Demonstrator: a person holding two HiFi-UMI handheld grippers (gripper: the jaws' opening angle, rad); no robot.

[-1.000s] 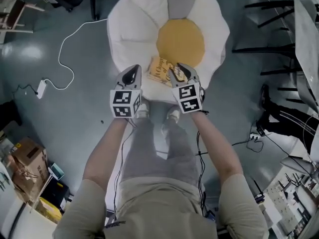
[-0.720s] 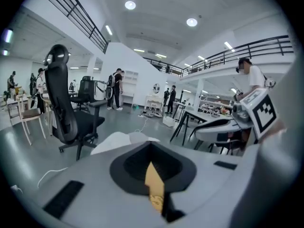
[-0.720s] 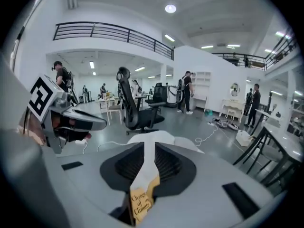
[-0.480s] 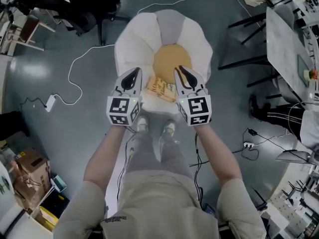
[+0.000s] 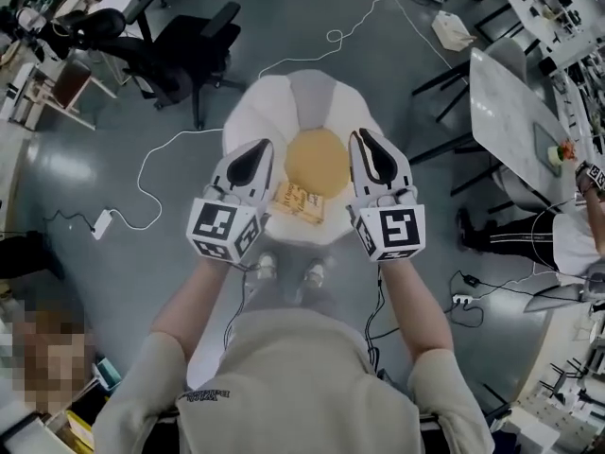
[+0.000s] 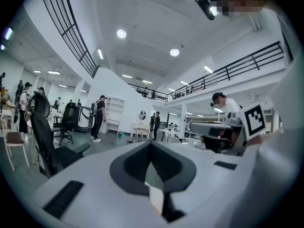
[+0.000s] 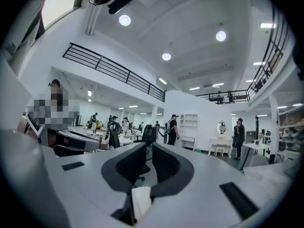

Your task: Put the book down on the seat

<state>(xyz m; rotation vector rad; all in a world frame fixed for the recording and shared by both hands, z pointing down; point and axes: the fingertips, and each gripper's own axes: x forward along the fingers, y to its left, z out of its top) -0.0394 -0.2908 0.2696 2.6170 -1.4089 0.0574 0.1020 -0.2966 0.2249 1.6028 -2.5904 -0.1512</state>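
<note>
A yellow book [image 5: 301, 202] lies flat on the front edge of the egg-shaped seat [image 5: 312, 97], just in front of its yellow centre [image 5: 317, 162]. Both grippers hang high above it, pointing level and touching nothing. In the head view my left gripper [image 5: 260, 149] is left of the book and my right gripper [image 5: 364, 138] is right of it. The left gripper [image 6: 151, 144] has its tips together, empty. The right gripper [image 7: 148, 146] has just been closing; a narrow slit still shows between its jaws, with nothing in it.
Black office chairs [image 5: 180, 45] stand behind the seat at the left. A white cable [image 5: 156, 173] runs over the grey floor at the left. A table [image 5: 510, 102] stands at the right. My shoes [image 5: 265, 266] are just in front of the seat. People stand far off in the hall [image 6: 97, 118].
Both grippers have risen well away from the book, which stays on the seat. The right gripper, which was down at the book, now hangs clear of it.
</note>
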